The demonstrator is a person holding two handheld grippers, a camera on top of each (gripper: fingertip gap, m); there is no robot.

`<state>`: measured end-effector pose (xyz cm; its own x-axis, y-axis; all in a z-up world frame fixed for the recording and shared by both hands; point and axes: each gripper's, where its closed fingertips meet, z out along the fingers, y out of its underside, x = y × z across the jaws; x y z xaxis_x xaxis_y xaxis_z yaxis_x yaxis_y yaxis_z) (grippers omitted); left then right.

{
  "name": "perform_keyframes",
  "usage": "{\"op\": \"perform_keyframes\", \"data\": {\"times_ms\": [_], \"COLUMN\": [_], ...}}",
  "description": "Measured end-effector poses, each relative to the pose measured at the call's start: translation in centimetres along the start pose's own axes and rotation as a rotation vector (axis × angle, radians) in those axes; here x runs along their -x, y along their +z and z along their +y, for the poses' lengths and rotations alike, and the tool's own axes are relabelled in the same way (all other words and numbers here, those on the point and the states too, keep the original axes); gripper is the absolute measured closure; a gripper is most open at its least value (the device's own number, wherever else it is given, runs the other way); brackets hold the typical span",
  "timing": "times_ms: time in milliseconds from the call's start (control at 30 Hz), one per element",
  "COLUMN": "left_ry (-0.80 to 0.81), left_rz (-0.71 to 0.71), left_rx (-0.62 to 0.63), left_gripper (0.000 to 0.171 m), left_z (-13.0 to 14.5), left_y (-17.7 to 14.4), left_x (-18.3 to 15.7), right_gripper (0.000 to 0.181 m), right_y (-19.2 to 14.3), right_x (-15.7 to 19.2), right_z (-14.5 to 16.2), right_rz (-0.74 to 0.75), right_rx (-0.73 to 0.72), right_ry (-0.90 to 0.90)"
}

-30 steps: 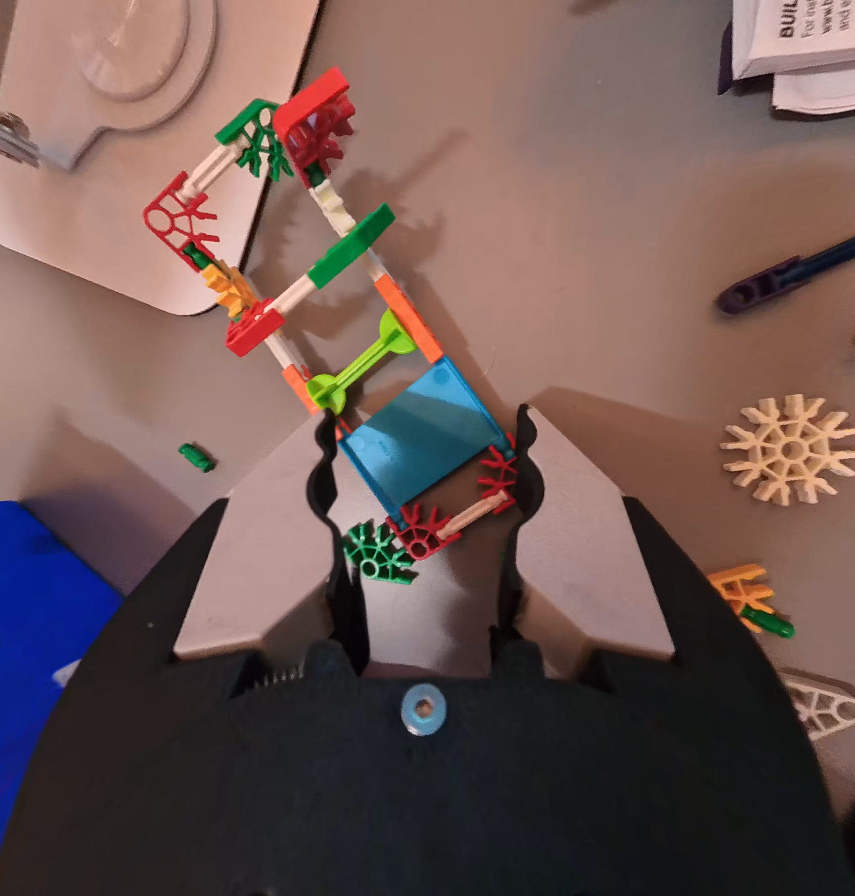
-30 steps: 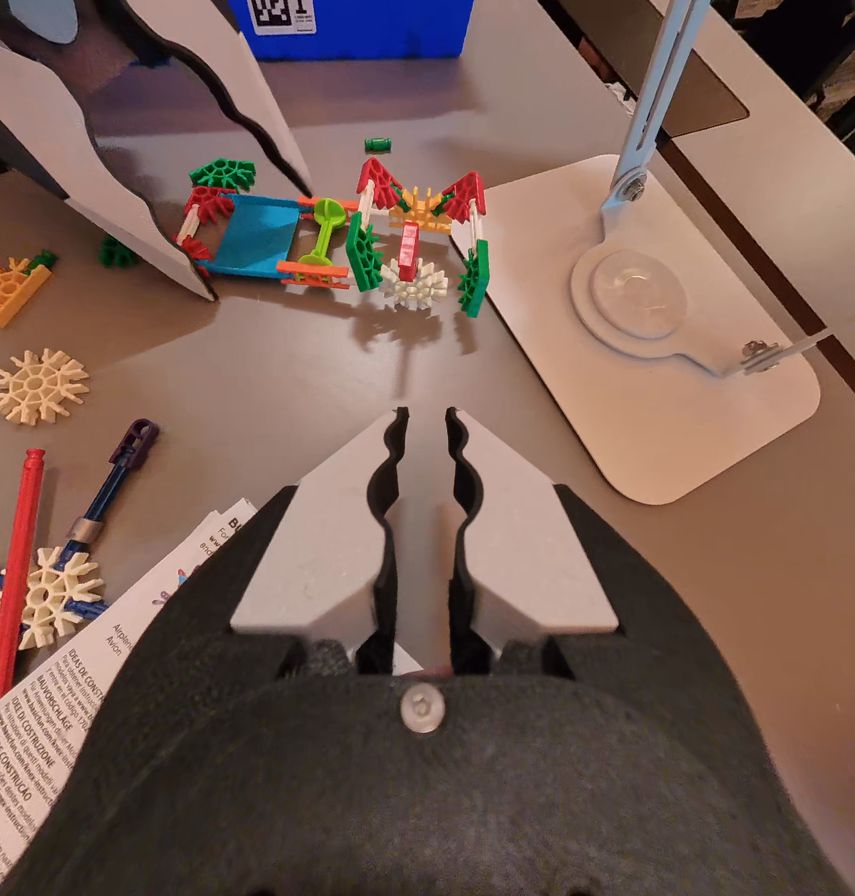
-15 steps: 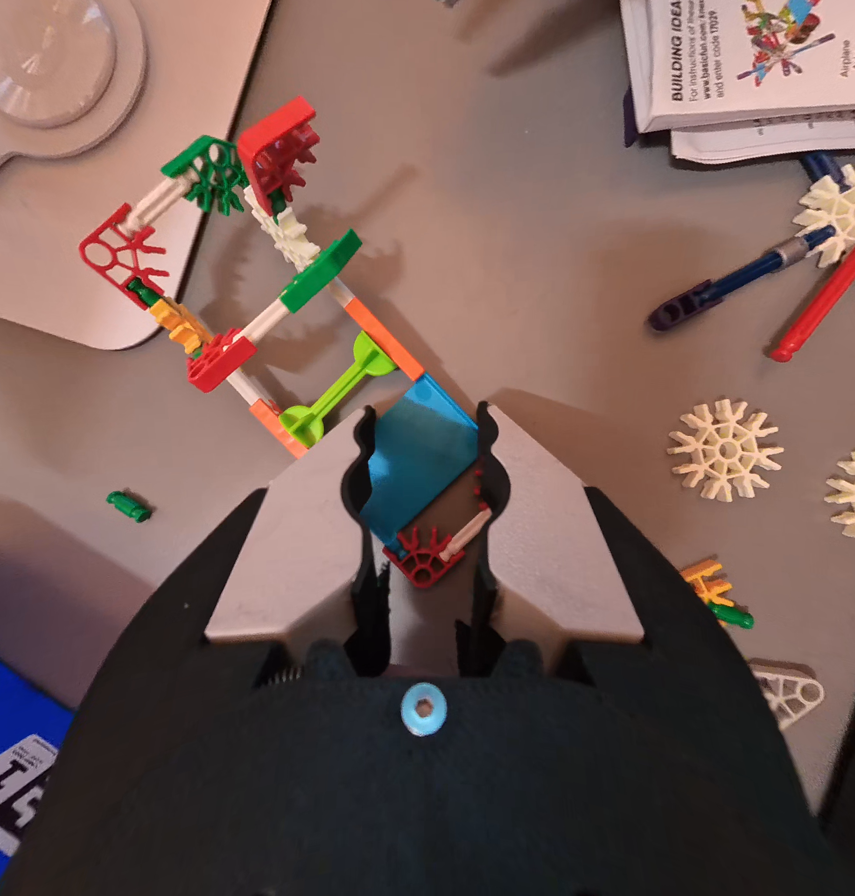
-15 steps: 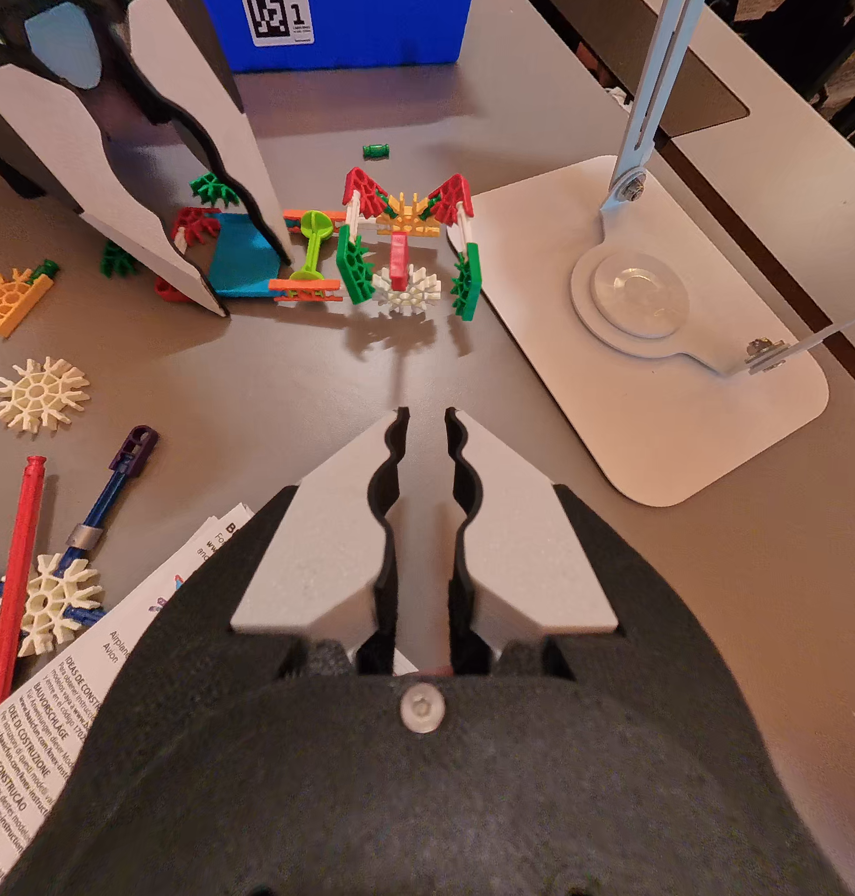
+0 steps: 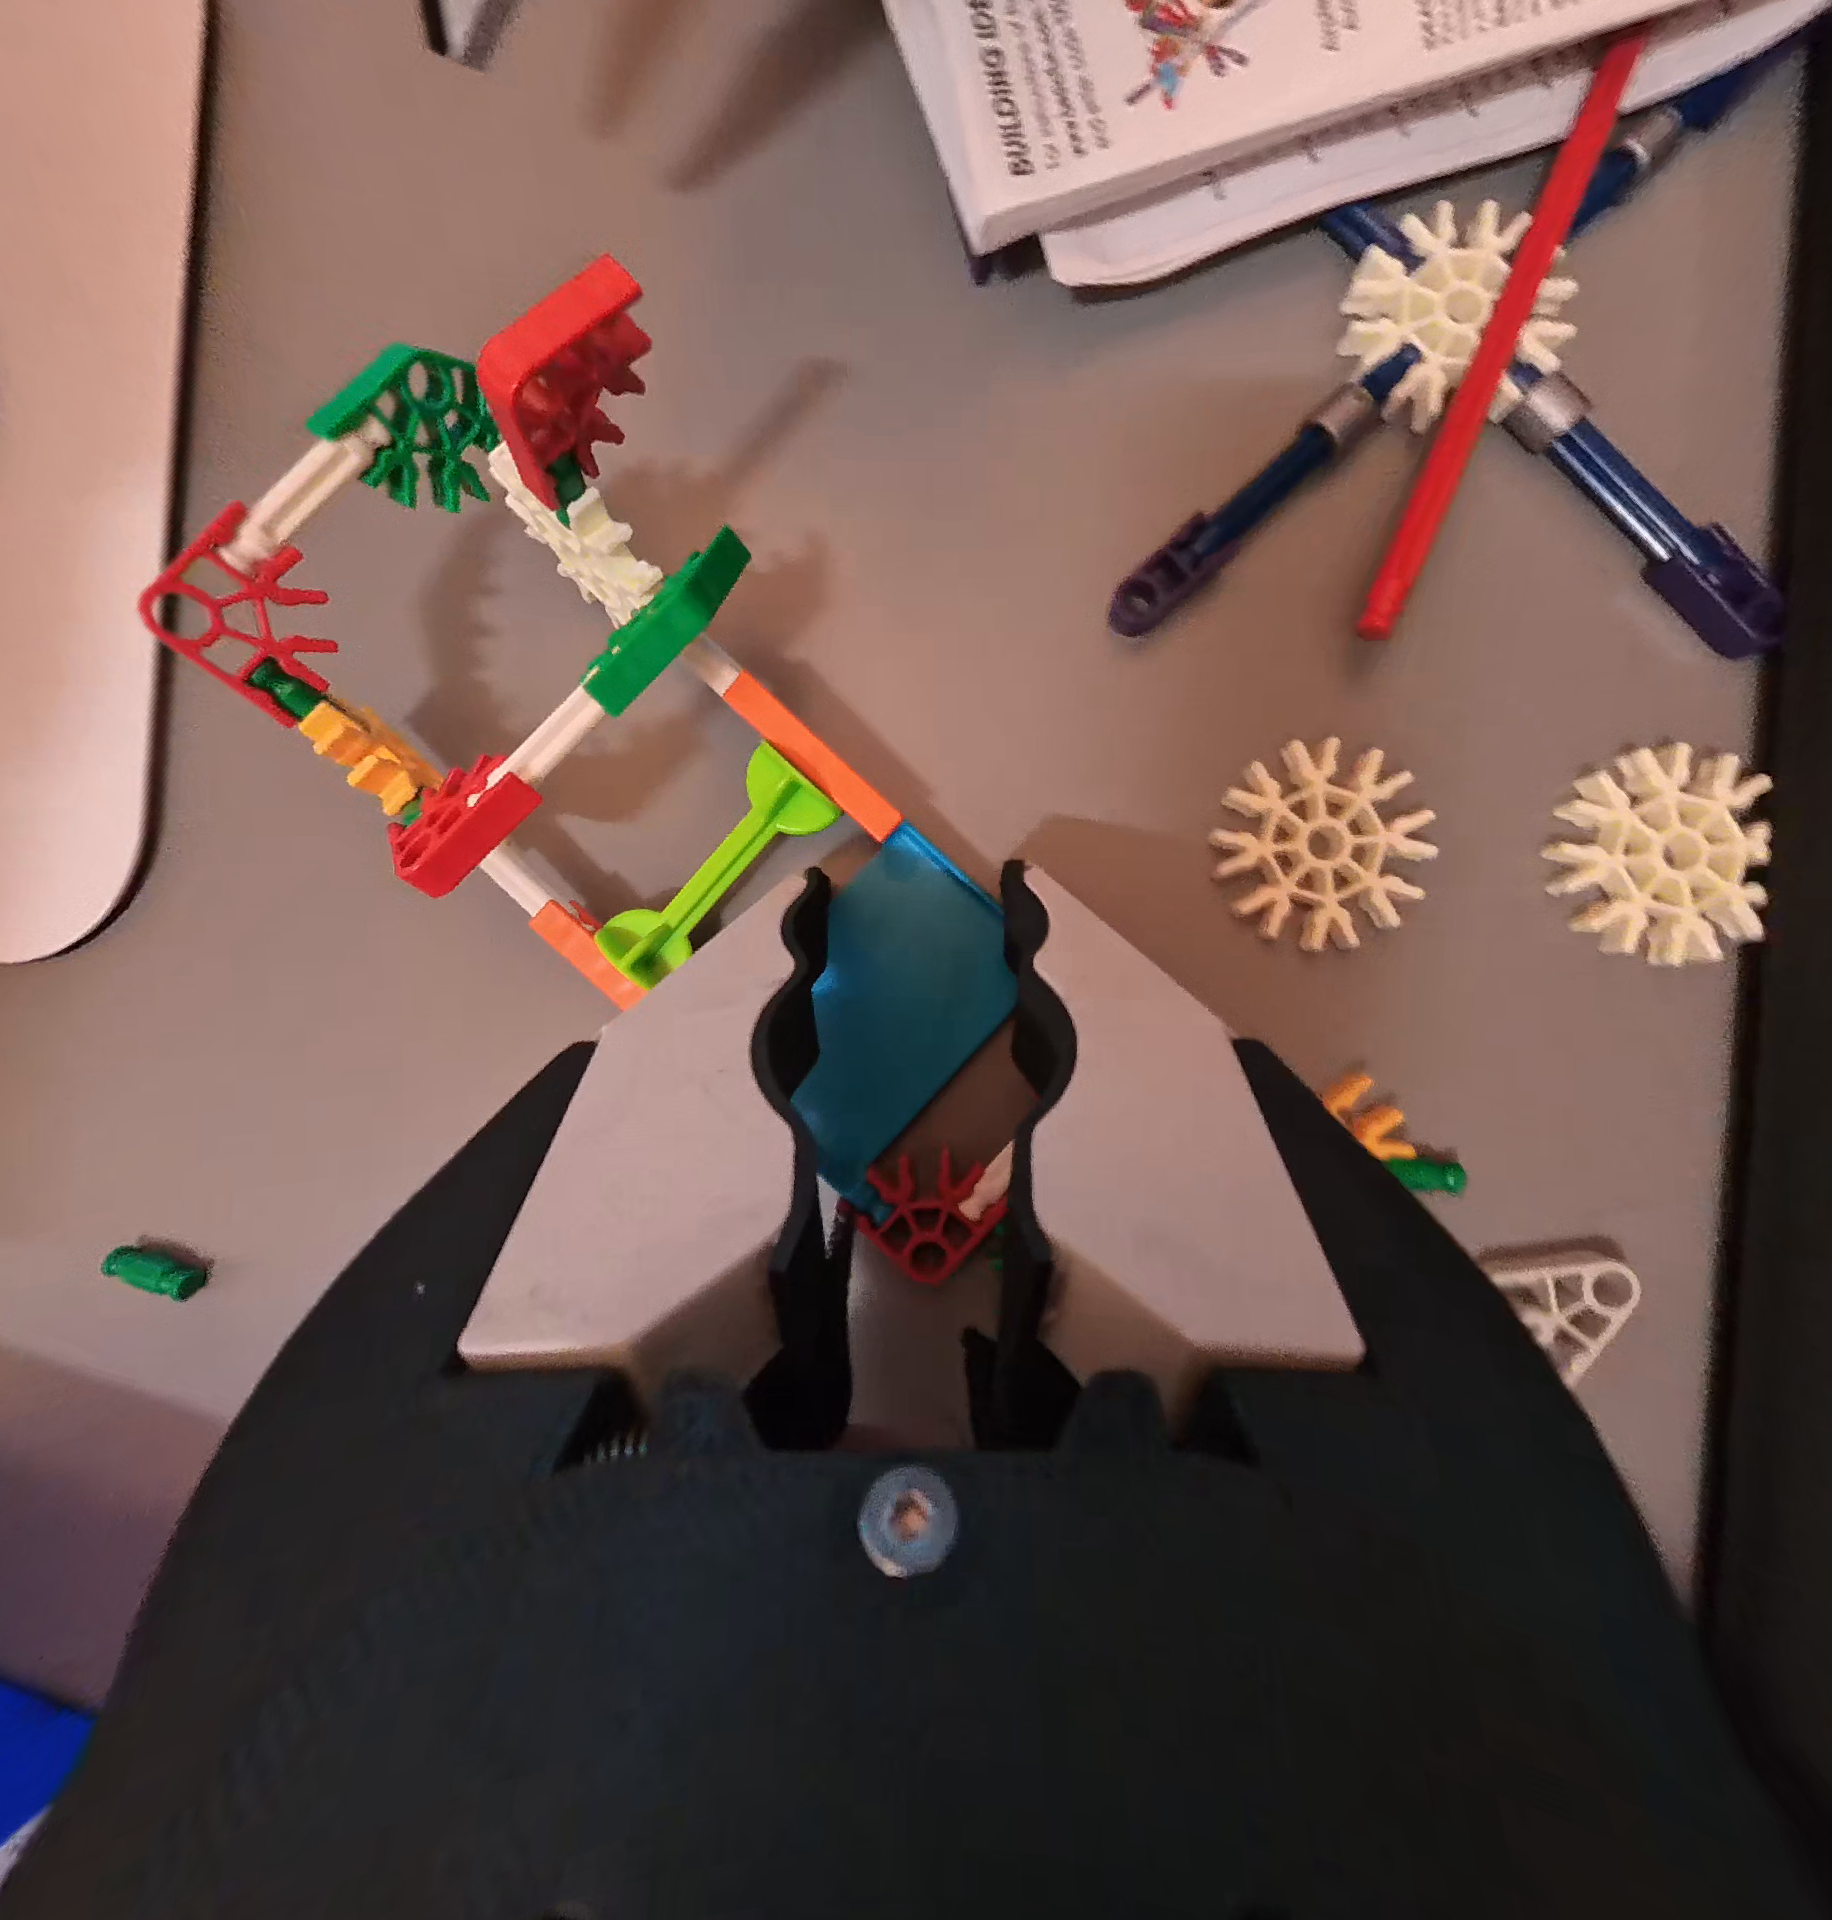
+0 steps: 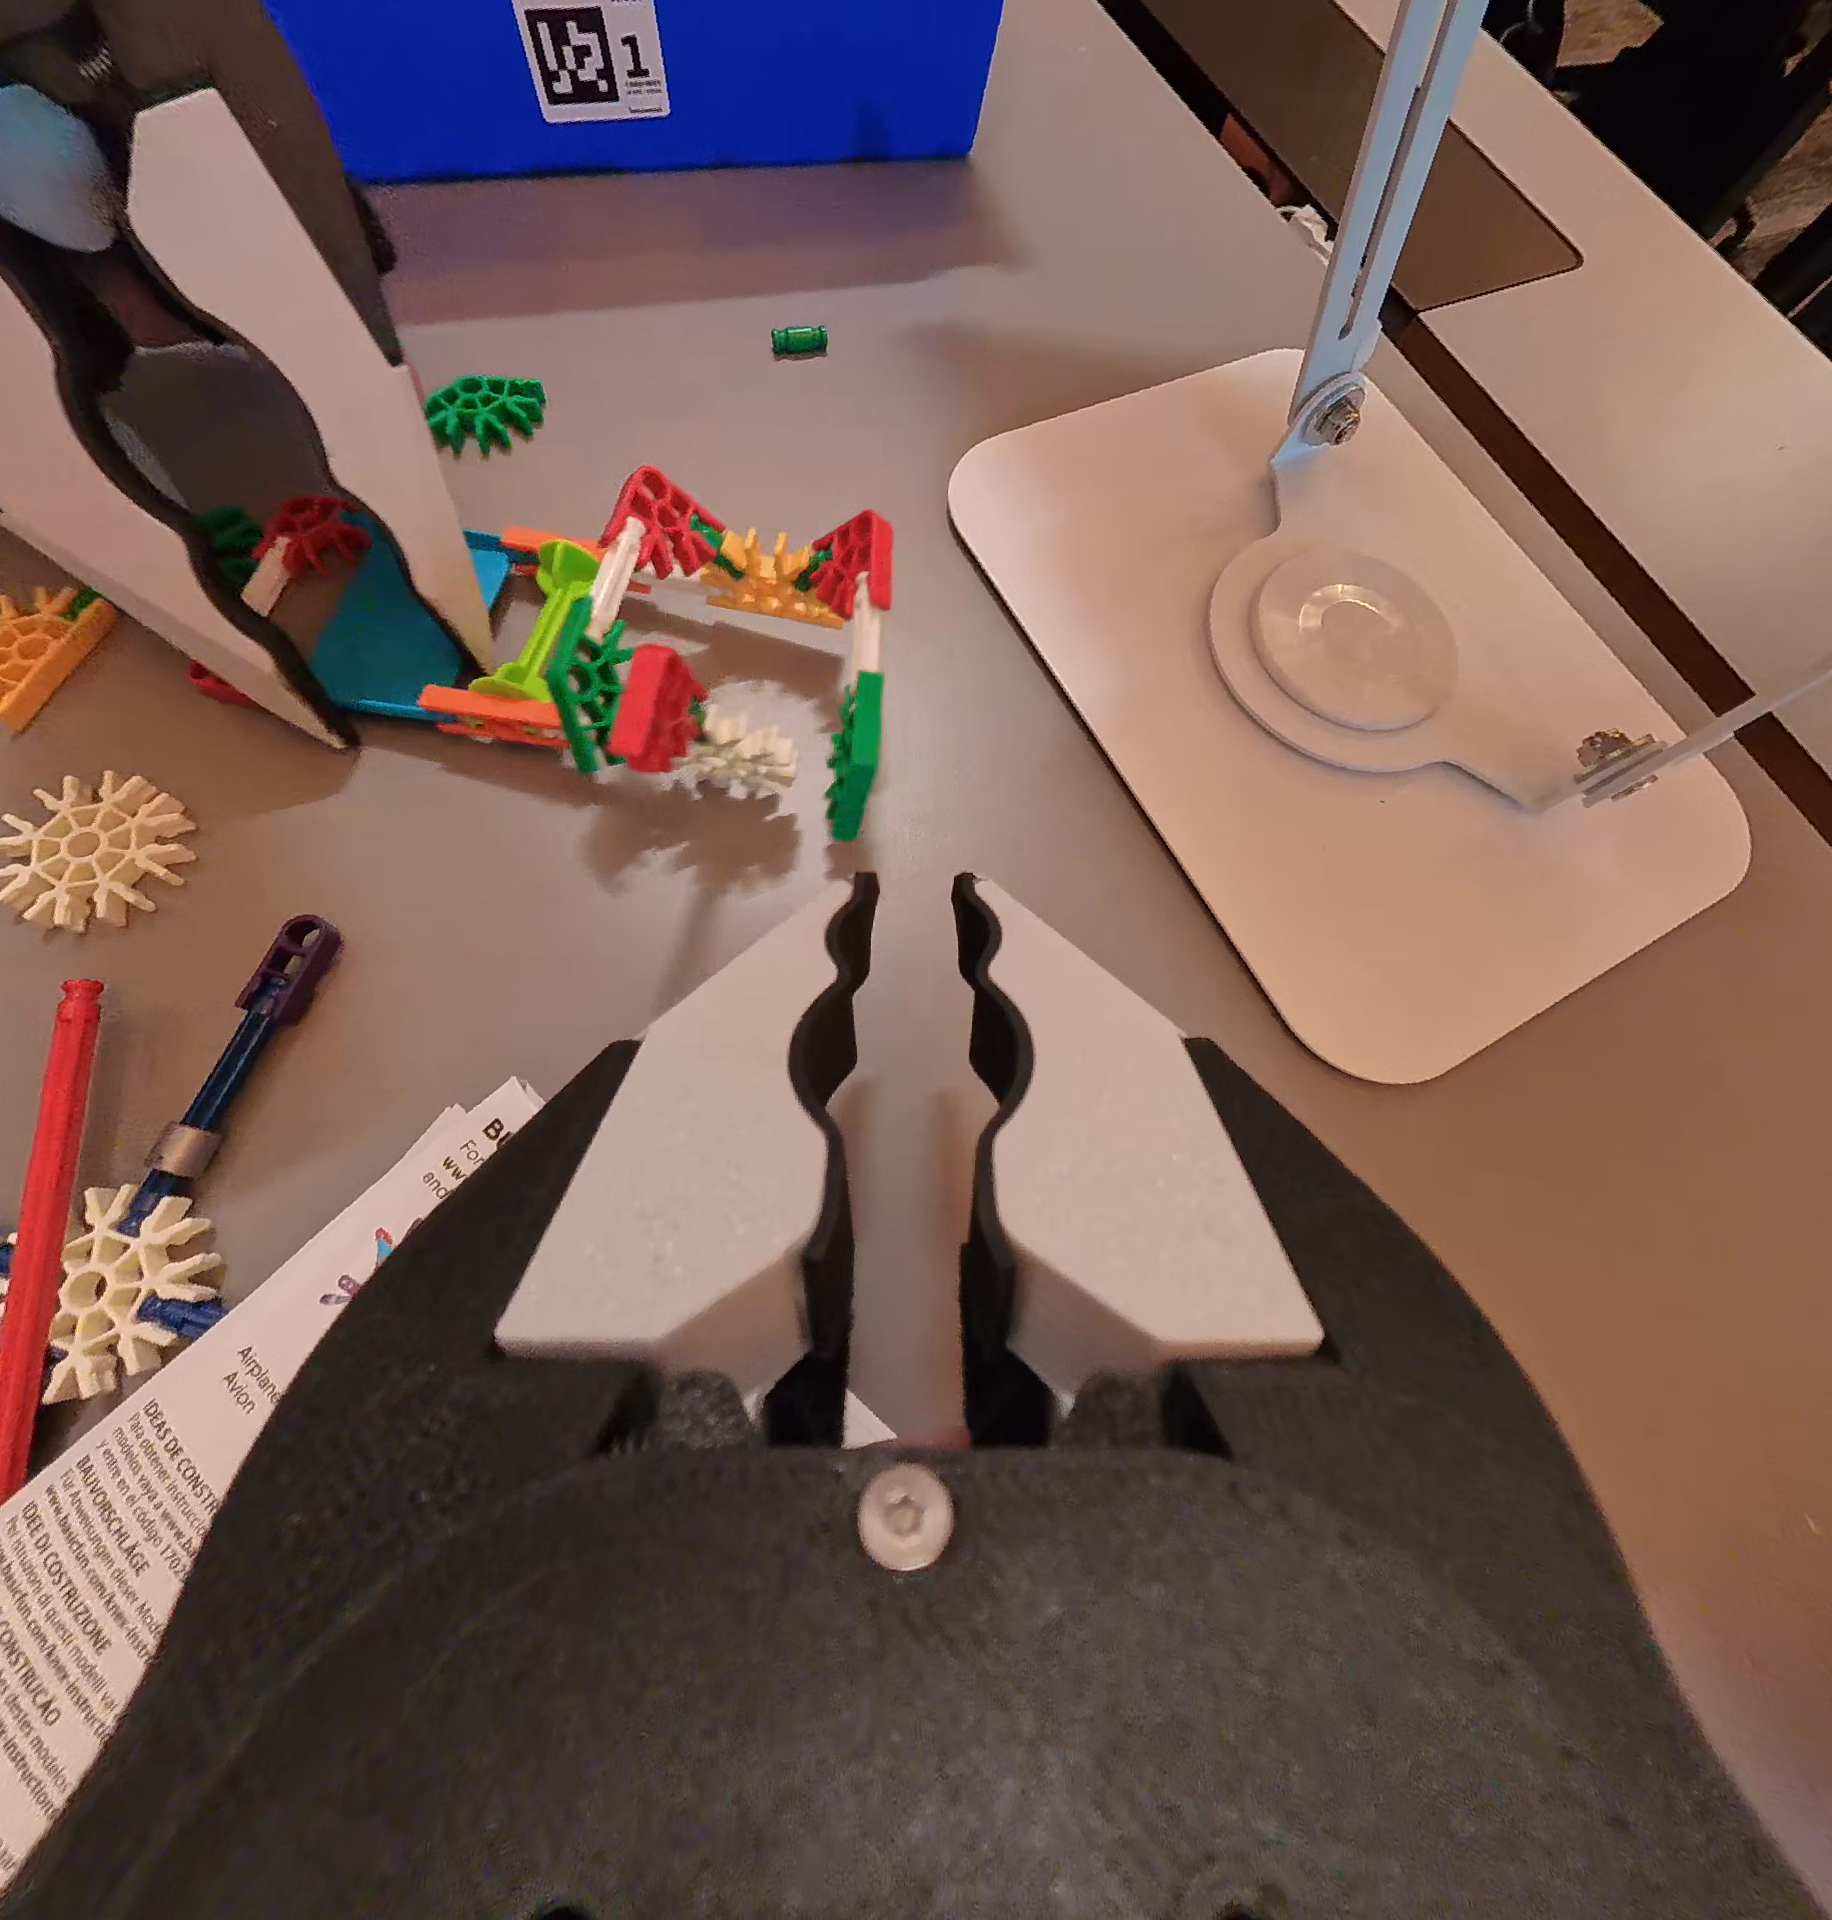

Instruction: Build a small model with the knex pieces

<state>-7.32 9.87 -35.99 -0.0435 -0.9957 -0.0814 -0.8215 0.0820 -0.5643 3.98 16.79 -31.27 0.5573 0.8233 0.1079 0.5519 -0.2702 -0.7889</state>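
A toy model of rods and connectors in red, green, orange, white and lime lies on the grey table. It also shows in the right wrist view. My left gripper is shut on the model's blue panel, with one finger on each side edge. A red connector sits deep between the fingers. The left gripper shows in the right wrist view at the upper left, over the blue panel. My right gripper is nearly shut and empty, just short of the model's green end piece.
A white stand base lies right of the model, a blue box behind. Booklets, white snowflake connectors, a red rod, blue rods, a small green piece and orange, grey and green connectors lie around. One gripper's finger ends stand about 15 centimetres off the other's. To the small green piece: left tips about 15 centimetres, right tips about 20 centimetres. Seen from the right wrist view as well.
My left gripper slid forward over the blue panel and closed on it. The model turned and shifted toward my right gripper, leaving a green connector behind. The right gripper kept its narrow gap.
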Motion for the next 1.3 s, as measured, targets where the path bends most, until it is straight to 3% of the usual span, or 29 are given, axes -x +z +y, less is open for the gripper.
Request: {"op": "perform_keyframes", "data": {"times_ms": [200, 400, 533, 867, 1300], "left_ry": [0.022, -0.065, -0.129, -0.237, -0.176], "left_rz": [-0.068, -0.145, -0.162, -0.114, -0.109], "left_rx": [0.075, 0.106, 0.131, 0.069, 0.002], "left_gripper": [0.127, 0.101, 0.095, 0.102, 0.100], "left_z": [1.4, 1.8, 2.2, 1.0, -0.3], "left_y": [-1.1, -2.1, -1.6, -0.2, 0.6], "left_x": [0.8, 2.2, 2.8, 2.9, 2.9], "right_gripper": [0.167, 0.167, 0.168, 0.168, 0.168], "right_y": [-0.1, -0.2, -0.1, 0.2, -0.1], "right_x": [0.0, -0.1, 0.0, 0.1, 0.1], "right_z": [-0.1, -0.1, 0.0, 0.3, -0.2], "right_rz": [-0.001, -0.005, -0.007, -0.018, -0.010], "right_rx": [-0.004, -0.006, -0.004, 0.005, -0.017], "right_ry": [-0.001, 0.004, 0.005, 0.005, 0.000]}}
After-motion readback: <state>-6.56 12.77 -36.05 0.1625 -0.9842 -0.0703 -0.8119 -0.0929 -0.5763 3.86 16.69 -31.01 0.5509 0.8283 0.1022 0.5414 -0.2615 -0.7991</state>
